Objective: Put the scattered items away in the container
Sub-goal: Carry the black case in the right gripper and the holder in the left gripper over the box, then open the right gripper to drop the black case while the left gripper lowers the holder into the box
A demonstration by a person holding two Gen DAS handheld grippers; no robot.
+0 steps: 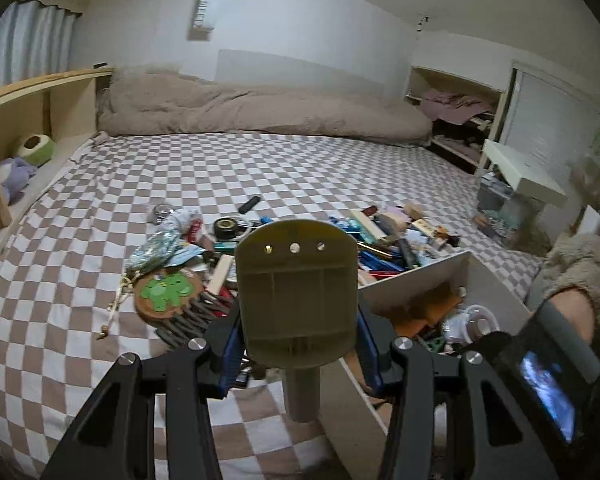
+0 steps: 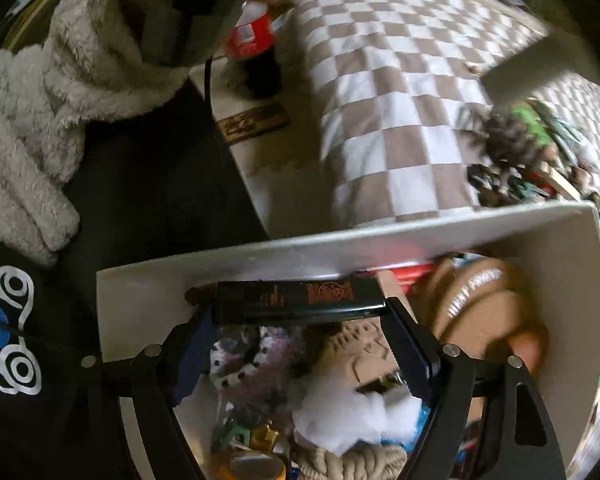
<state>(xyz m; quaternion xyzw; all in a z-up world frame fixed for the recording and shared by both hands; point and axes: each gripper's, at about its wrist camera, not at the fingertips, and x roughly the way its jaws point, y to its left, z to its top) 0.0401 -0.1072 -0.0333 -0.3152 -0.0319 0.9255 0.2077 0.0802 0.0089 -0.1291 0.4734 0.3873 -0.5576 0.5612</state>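
Left wrist view: scattered pile (image 1: 284, 240) on bed (image 1: 300, 168), at 12 o'clock from left gripper (image 1: 298, 320). Paddle-shaped scoop (image 1: 296, 292) between its fingers. Container (image 1: 440, 280) at 3 o'clock from pile, items inside. Duvet (image 1: 260, 112) behind.

Right wrist view: flat case (image 2: 300, 298) across right gripper (image 2: 300, 320) fingers, over container interior; possibly touching near wall (image 2: 300, 252).

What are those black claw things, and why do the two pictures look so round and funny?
They are grabber tools a person holds, one per hand, each carrying a wide-eyed camera. The left gripper holds a flat olive paddle-shaped thing over a checkered bed strewn with a pile of small items. The right gripper pinches a slim black box with orange print above the white container, already holding knitted things and white fluff.
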